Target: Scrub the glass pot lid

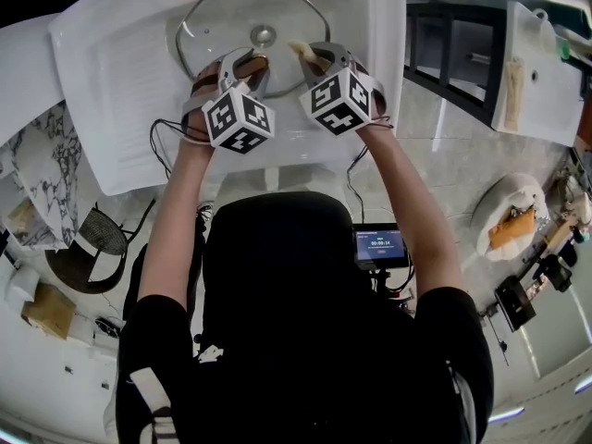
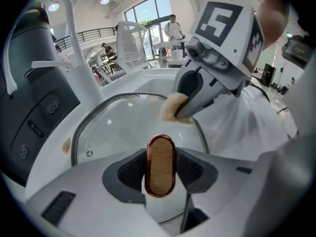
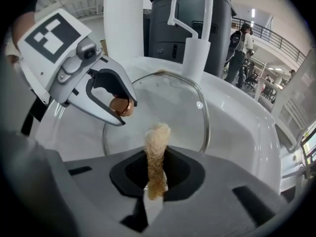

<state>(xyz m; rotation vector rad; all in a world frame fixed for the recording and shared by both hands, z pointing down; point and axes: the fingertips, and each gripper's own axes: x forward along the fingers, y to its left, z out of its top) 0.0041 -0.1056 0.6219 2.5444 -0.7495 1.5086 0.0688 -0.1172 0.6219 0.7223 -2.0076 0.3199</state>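
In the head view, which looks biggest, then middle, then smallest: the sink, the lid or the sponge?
1. sink, biggest
2. lid, lying inside it
3. sponge, smallest, though only a small bit of it shows

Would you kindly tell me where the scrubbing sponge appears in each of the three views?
Head view: sponge top centre, at the right gripper's tip over the glass lid.
Left gripper view: centre, in the right gripper's jaws.
Right gripper view: lower centre, pinched between its jaws.
Shared landmark: the glass lid's metal rim.
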